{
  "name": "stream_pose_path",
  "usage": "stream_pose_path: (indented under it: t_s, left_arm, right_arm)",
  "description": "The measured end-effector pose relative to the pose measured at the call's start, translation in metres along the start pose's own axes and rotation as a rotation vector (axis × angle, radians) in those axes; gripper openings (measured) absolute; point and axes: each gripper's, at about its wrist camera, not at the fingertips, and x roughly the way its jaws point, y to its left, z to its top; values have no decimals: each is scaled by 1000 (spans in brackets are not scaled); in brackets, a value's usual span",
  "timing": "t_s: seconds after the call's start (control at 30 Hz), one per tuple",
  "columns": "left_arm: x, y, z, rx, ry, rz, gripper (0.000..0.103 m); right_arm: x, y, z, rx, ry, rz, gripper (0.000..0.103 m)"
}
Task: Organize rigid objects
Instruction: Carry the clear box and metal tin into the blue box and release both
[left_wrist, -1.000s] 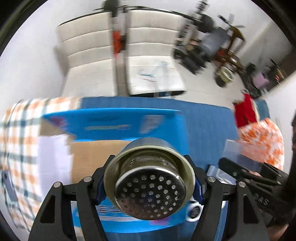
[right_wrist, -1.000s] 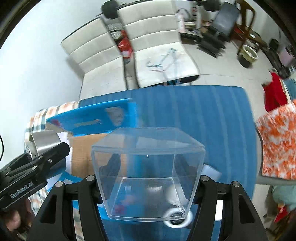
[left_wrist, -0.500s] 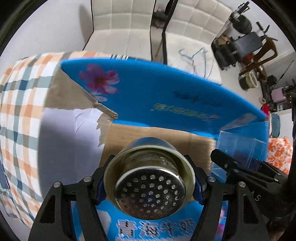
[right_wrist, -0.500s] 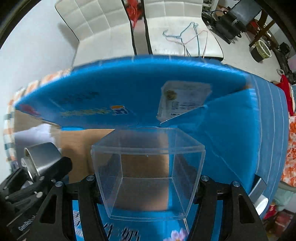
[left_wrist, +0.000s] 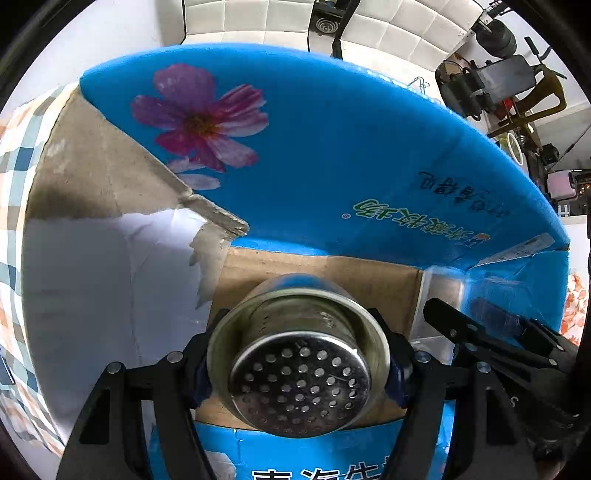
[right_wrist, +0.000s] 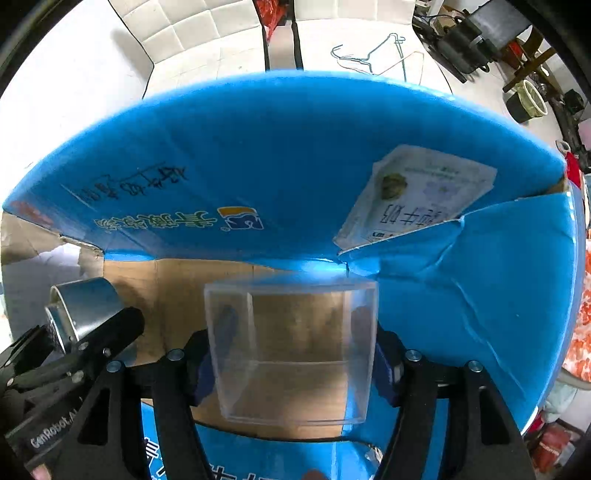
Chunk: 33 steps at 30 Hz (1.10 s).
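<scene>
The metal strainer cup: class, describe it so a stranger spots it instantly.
Find the big blue cardboard box with the purple flower. Over its brown floor, the left gripper holds the metal strainer cup; unlike the clear plastic box beside it, it is round, shiny, with holes.

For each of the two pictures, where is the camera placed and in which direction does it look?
Left wrist: sits on the left gripper, looks down into the blue cardboard box; its fingers clamp the perforated metal cup.
Right wrist: sits on the right gripper, looks down into that box; the clear plastic box sits between its fingers, which have just been opening.
Shared: the box's brown floor, and each view shows the other gripper with its object.
</scene>
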Motion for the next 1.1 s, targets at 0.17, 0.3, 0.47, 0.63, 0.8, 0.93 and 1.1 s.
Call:
stream_pose_path:
  t_s: [0.17, 0.3, 0.47, 0.63, 0.8, 0.93, 1.1]
  left_arm:
    - [-3, 2, 4, 3, 14, -7, 69]
    - [5, 2, 14, -2, 55, -55, 69]
    - [22, -15, 21, 30, 125, -87, 69]
    - [33, -38, 23, 76, 155, -91, 69]
    - [40, -44, 28, 61, 179, -94, 71]
    - [36, -39, 35, 64, 190, -81, 77]
    - [4, -42, 36, 86, 132, -38, 97]
  right_arm:
    - [-6, -1, -3, -19, 20, -18, 73]
    - [-8, 3, -4, -38, 64, -2, 82]
    - [-11, 4, -6, -76, 95, -3, 85]
    - [-12, 10, -7, -83, 109, -17, 85]
    - [-15, 14, -7, -71, 105, -24, 85]
    - [-20, 14, -6, -66, 106, -14, 85]
    - [-37, 4, -13, -44, 94, -9, 92]
